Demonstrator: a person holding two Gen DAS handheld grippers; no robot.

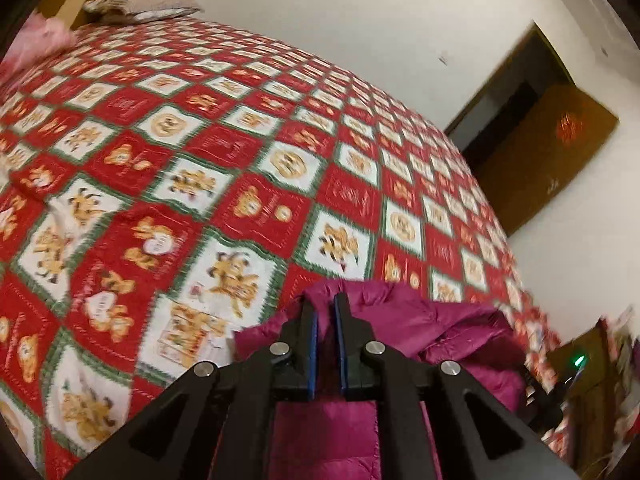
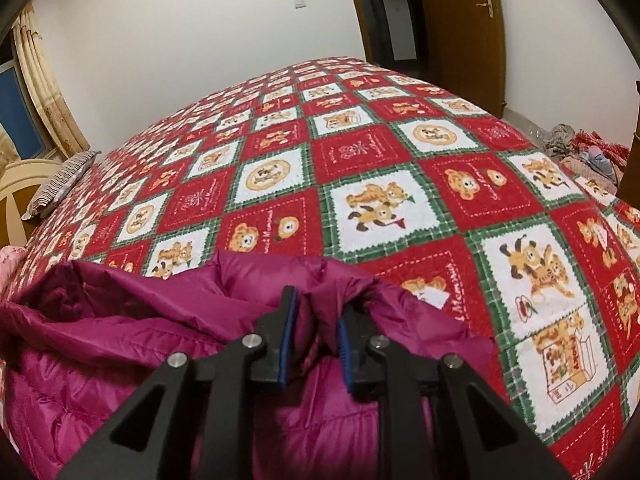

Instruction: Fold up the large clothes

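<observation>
A magenta padded jacket (image 2: 120, 344) lies bunched at the near edge of a bed with a red, white and green bear quilt (image 2: 380, 152). My right gripper (image 2: 318, 312) is shut on a fold of the jacket's upper edge. In the left wrist view my left gripper (image 1: 325, 304) is shut on another part of the jacket (image 1: 452, 332), with fabric pinched between the blue pads (image 1: 313, 344). The jacket's lower part is hidden under both grippers.
A striped pillow (image 2: 60, 184) and a wooden headboard (image 2: 20, 184) are at the bed's far left. A wooden door (image 2: 460, 20) stands open behind the bed. A heap of clothes (image 2: 580, 148) lies at the right. Pink fabric (image 1: 36, 40) lies near the pillow (image 1: 144, 4).
</observation>
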